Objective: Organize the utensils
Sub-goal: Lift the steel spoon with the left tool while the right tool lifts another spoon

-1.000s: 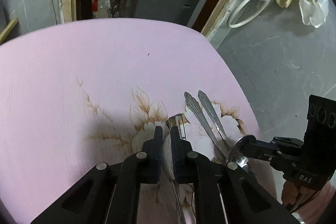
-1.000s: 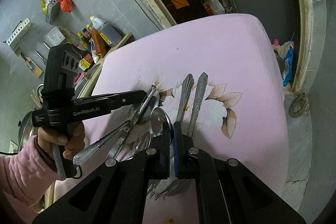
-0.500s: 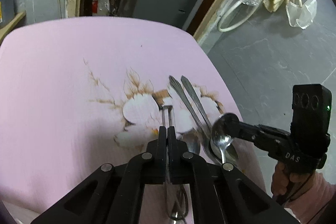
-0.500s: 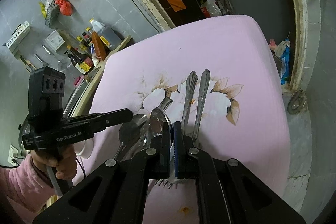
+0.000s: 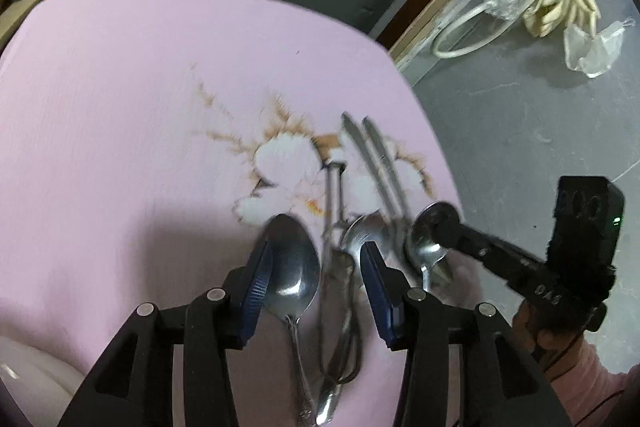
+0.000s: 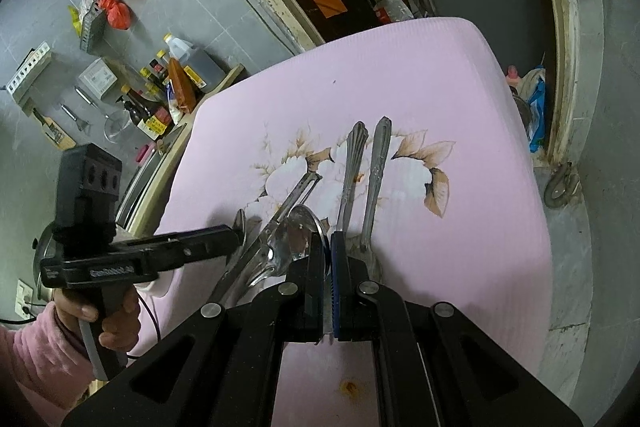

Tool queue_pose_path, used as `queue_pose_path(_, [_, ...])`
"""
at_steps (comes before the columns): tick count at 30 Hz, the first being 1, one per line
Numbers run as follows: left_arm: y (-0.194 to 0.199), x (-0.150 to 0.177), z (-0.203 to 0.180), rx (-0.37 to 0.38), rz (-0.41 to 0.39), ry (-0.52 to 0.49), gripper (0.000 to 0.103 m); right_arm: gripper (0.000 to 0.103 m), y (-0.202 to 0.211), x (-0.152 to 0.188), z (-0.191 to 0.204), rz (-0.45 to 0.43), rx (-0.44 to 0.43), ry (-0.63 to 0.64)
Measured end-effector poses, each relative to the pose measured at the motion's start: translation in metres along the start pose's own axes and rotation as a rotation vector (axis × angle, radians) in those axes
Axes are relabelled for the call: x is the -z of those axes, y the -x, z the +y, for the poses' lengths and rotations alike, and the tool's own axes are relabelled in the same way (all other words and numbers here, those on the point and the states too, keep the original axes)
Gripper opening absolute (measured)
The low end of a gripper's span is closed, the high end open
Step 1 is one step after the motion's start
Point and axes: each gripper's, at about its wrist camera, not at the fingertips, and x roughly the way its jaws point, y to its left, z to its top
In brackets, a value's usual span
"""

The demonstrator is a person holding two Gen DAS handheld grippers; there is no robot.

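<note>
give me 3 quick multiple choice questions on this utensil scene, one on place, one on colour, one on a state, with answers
1. Where do the utensils lie?
A. on a pink flowered mat
B. in a drawer
C. in a sink

2. What colour are the pads on the tongs' fingers?
A. red
B. blue
C. yellow

3. How do the left tongs stand?
A. shut on a fork
B. out of view
C. open

Answers:
1 A: the spoons and handles rest on the pink mat.
2 B: the finger pads are blue.
3 C: the left tongs gape around a spoon, while the right tongs are shut on a spoon.
</note>
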Motion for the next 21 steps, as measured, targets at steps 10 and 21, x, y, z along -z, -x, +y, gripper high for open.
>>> queue_pose_path(10, [-0.008, -0.001, 0.003, -0.089, 0.019, -0.016, 0.042, 0.003, -0.004, 0.001, 0.001, 0.008, -0.003, 0.003])
queue_pose_path(21, [-0.011, -0.007, -0.007, -0.127, 0.025, -0.079, 0.034, 0.003, 0.009, 0.001, 0.011, -0.031, 0.027, 0.033])
